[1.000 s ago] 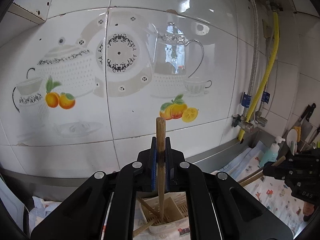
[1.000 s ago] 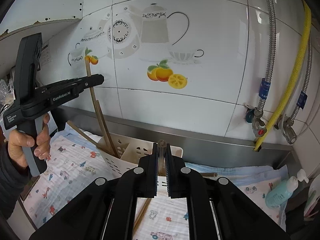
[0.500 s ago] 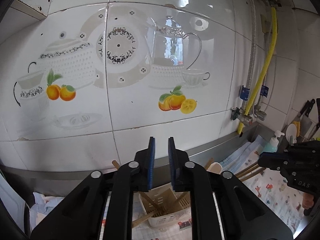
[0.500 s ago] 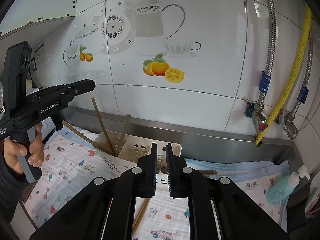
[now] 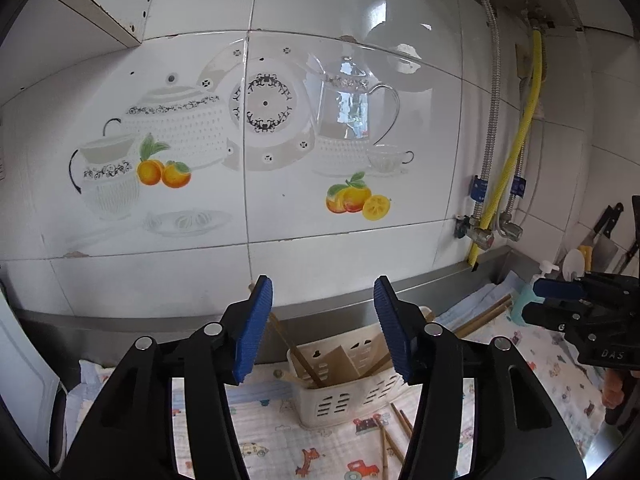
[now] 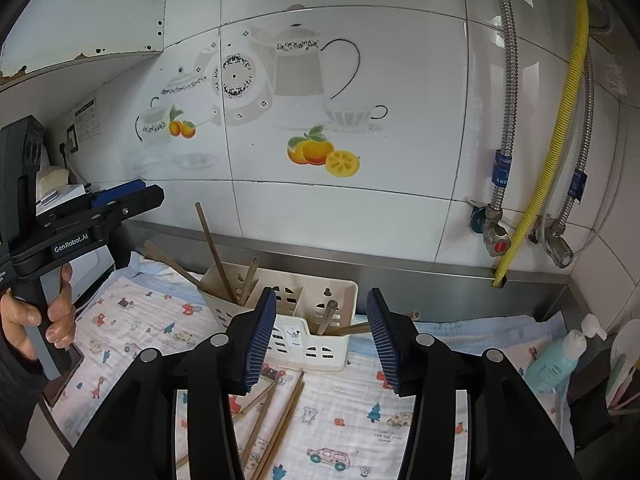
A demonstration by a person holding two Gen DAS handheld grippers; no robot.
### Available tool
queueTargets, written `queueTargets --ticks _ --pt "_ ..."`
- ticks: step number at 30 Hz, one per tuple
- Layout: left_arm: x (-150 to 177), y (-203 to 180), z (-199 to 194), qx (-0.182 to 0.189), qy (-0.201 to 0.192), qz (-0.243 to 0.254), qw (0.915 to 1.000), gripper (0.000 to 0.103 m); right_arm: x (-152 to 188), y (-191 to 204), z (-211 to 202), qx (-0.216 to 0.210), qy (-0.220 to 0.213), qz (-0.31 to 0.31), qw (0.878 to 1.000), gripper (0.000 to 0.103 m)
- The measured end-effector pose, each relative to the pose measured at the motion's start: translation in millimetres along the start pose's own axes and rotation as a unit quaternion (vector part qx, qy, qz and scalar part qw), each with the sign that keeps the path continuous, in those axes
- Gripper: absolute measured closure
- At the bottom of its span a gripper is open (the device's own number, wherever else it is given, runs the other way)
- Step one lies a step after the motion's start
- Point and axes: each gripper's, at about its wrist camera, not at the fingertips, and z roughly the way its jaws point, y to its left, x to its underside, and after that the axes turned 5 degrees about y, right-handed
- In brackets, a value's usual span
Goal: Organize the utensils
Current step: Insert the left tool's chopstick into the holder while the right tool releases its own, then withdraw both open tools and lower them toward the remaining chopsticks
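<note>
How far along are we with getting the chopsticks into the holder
Partly done. Several chopsticks already stand in the white utensil holder. Nothing is in hand: the left gripper and right gripper are both opening with nothing between their jaws. Still left: loose chopsticks lying on the printed cloth in front of the holder, plus a couple lying behind it to its right.

Wooden chopsticks (image 6: 218,254) in cream caddy (image 6: 320,340)

A home kitchen: glossy white wall tiles (image 6: 400,220) printed with teapots and oranges, a steel counter edge (image 6: 400,268), gas hose (image 6: 556,132) and valves (image 6: 496,236) at right, knives (image 5: 608,236) far right, a utensil caddy (image 6: 304,320) on a patterned cloth (image 6: 352,416).
</note>
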Motion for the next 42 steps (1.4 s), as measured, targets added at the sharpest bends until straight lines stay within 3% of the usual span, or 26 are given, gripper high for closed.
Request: queueTargets --ticks 2,5,8,15,24,33,42 --pt "7.7 0.9 -8.5 0.001 -0.002 -0.002 1.0 0.034 4.9 2.9 -4.7 0.001 -0.002 -0.001 1.0 0.051" --pt "18.7 3.1 -19.8 0.001 -0.002 -0.005 1.0 0.03 13.8 8.2 -12.0 0.004 -0.006 -0.001 1.0 0.044" --pt "32.9 2.9 -29.2 -0.01 0.001 -0.005 0.9999 0.019 25.5 13.7 -17.3 0.009 -0.008 -0.001 1.0 0.036" --pt "67.1 7.7 -45.0 -0.016 0.013 -0.012 0.9997 0.01 60.1 26.6 -15.9 0.02 0.005 0.002 1.0 0.026" --pt "108.9 12.4 -54.5 -0.02 0.036 -0.024 0.9989 0.009 104.6 34.7 -8.5 0.014 0.03 0.019 0.999 0.025" --pt "147.4 15.2 -57.9 -0.015 0.063 -0.053 0.9965 0.008 145.4 48.0 -7.8 0.042 0.044 0.011 0.998 0.02" --pt "171.1 15.3 -66.3 -0.028 0.069 -0.062 0.9953 0.008 186.7 50.3 -7.5 0.029 0.063 0.04 0.997 0.02"
